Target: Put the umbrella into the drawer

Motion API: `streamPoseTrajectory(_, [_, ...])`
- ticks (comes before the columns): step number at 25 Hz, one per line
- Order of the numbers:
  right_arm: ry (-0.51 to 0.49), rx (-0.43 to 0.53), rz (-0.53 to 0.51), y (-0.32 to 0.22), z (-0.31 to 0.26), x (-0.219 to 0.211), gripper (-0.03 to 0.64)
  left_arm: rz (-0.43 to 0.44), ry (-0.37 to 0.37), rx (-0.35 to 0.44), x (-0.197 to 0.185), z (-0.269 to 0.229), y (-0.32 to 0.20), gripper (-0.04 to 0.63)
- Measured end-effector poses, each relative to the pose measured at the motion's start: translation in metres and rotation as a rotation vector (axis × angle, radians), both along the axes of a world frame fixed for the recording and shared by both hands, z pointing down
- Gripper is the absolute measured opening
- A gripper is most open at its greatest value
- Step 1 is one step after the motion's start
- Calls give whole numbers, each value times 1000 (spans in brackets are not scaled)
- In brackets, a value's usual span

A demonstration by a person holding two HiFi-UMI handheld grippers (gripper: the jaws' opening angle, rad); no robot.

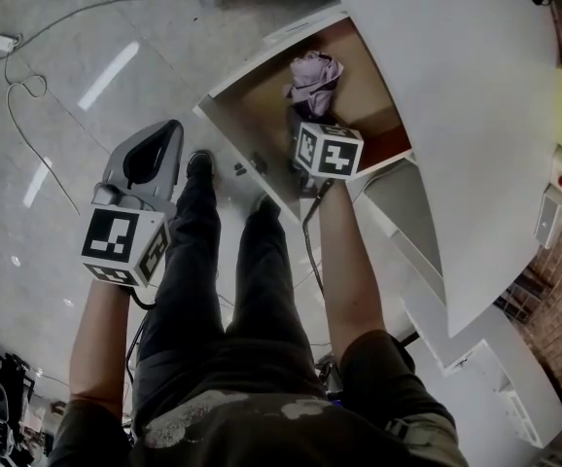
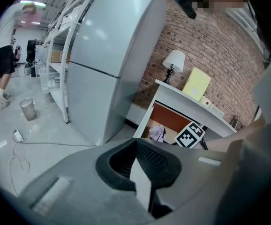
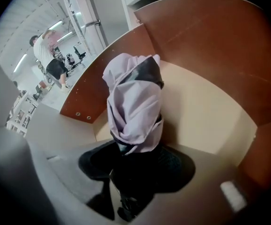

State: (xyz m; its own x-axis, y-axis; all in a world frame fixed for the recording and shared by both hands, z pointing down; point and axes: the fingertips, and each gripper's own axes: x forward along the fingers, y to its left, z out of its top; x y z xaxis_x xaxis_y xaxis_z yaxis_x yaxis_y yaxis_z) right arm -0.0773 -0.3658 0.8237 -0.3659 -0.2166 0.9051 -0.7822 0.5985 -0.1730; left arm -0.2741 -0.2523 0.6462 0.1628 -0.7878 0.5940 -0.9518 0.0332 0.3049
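Note:
The folded lilac umbrella (image 1: 315, 81) hangs inside the open drawer (image 1: 262, 95), just above its beige floor. My right gripper (image 1: 312, 115) points steeply down into the drawer and is shut on the umbrella's dark lower end. In the right gripper view the umbrella (image 3: 135, 102) rises from between the jaws of the right gripper (image 3: 135, 151), with the drawer's floor (image 3: 206, 121) and brown walls around it. My left gripper (image 1: 164, 134) hovers over the floor left of the drawer, its jaws together and holding nothing. In the left gripper view (image 2: 142, 158) the drawer (image 2: 170, 118) and umbrella (image 2: 157, 133) lie ahead.
A white desk top (image 1: 456, 115) overhangs the drawer on the right. The person's legs and shoes (image 1: 198, 163) stand just before the drawer front. A cable (image 1: 28, 86) trails over the shiny floor. A tall grey cabinet (image 2: 112, 55), a lamp (image 2: 175, 60) and a bin (image 2: 27, 108) stand beyond.

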Motion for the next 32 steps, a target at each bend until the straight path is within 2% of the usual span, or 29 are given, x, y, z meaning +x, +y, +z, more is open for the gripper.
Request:
streamPoseTrajectory(6, [23, -14, -18, 2, 2, 0, 232, -2, -2, 1, 1, -1, -1, 9])
streamPoseTrajectory(17, [-1, -25, 58, 4, -20, 4, 274, 32, 2, 29, 8, -22, -7, 11])
streamPoseTrajectory(28, [-99, 17, 178, 22, -112, 2, 274, 94, 11, 119, 8, -86, -18, 11])
streamPoseTrajectory(32, [-148, 44, 182, 35, -161, -6, 275, 112, 19, 143, 11, -119, -12, 11])
